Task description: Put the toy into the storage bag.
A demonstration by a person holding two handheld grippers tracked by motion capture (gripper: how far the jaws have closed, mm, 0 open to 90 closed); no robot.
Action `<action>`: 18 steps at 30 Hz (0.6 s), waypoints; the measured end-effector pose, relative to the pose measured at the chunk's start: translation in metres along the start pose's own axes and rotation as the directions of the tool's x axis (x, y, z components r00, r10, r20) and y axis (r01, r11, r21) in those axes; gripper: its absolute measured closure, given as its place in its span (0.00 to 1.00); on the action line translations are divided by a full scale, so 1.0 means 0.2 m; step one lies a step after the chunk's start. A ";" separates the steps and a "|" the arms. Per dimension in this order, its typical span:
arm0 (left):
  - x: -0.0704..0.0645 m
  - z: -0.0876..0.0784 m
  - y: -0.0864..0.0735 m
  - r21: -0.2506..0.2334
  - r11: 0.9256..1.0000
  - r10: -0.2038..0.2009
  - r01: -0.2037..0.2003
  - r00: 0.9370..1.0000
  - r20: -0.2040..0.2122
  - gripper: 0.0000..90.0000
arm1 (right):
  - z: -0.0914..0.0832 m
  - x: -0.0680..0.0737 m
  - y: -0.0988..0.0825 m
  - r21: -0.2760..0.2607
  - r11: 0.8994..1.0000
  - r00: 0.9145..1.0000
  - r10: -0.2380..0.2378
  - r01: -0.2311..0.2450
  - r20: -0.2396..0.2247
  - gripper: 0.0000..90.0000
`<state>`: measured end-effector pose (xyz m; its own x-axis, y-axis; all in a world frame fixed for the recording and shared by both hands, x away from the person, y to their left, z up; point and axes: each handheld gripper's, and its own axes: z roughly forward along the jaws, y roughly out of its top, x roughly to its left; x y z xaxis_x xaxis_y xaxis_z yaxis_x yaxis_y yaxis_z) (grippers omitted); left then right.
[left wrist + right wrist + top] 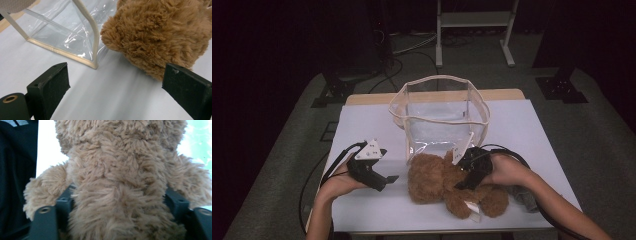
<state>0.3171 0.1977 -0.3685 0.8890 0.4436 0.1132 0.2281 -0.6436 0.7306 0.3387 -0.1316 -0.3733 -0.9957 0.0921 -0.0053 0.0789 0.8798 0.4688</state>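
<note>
White table (362,125): one bear (447,182) clasped by right tool (468,176); left tool (384,181) released; one bag (439,117).

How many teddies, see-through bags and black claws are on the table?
Brown teddy bear: 1
Clear bag with cream trim: 1
Black claws: 2, the left claw and the right claw
Total: 4

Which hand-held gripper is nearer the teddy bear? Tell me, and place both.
Right. The right hand-held gripper is on the teddy bear, its jaws on either side of the bear's body. The left hand-held gripper sits beside the bear, open, not touching it.
</note>
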 end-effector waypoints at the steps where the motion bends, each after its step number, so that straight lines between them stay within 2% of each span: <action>1: 0.00 0.00 0.00 0.000 1.000 0.000 0.000 1.000 0.000 0.07 | 0.00 0.00 0.00 0.000 1.000 1.000 0.000 0.000 0.000 0.35; 2: 0.00 0.00 0.00 -0.003 1.000 -0.007 0.007 1.000 -0.002 0.07 | -0.01 0.00 0.00 -0.006 1.000 1.000 -0.003 0.003 0.003 0.42; 3: 0.00 0.00 0.00 -0.003 1.000 -0.007 0.007 1.000 -0.002 0.07 | -0.01 0.00 0.00 -0.006 1.000 1.000 -0.003 0.003 0.003 0.42; 4: 0.01 0.00 -0.01 -0.002 1.000 -0.007 0.007 1.000 -0.003 0.07 | -0.02 0.00 -0.01 -0.017 1.000 1.000 0.009 -0.009 -0.003 0.48; 5: 0.01 0.00 -0.01 -0.002 1.000 -0.007 0.007 1.000 -0.004 0.07 | -0.02 0.00 -0.01 -0.017 1.000 1.000 0.009 -0.009 -0.003 0.48; 6: 0.01 -0.01 -0.01 -0.001 1.000 -0.009 0.009 1.000 -0.005 0.07 | -0.03 -0.01 -0.02 -0.030 0.999 1.000 0.015 -0.015 -0.009 0.53; 10: 0.02 -0.01 -0.02 -0.002 1.000 -0.016 0.016 1.000 -0.008 0.07 | -0.05 -0.01 -0.01 -0.042 0.999 1.000 0.023 -0.023 -0.007 0.58; 12: 0.02 -0.02 -0.02 -0.006 1.000 -0.022 0.022 1.000 -0.012 0.07 | -0.09 -0.01 0.00 -0.054 0.998 1.000 0.018 -0.018 0.000 0.62; 18: 0.04 -0.03 -0.03 -0.002 1.000 -0.021 0.021 1.000 -0.022 0.07 | -0.13 0.01 0.03 -0.039 0.999 1.000 -0.010 0.011 0.024 0.66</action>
<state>0.3194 0.2090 -0.3686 0.8750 0.4707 0.1132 0.2456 -0.6332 0.7340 0.3361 -0.1376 -0.3479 -0.9950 0.0943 -0.0315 0.0658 0.8619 0.5028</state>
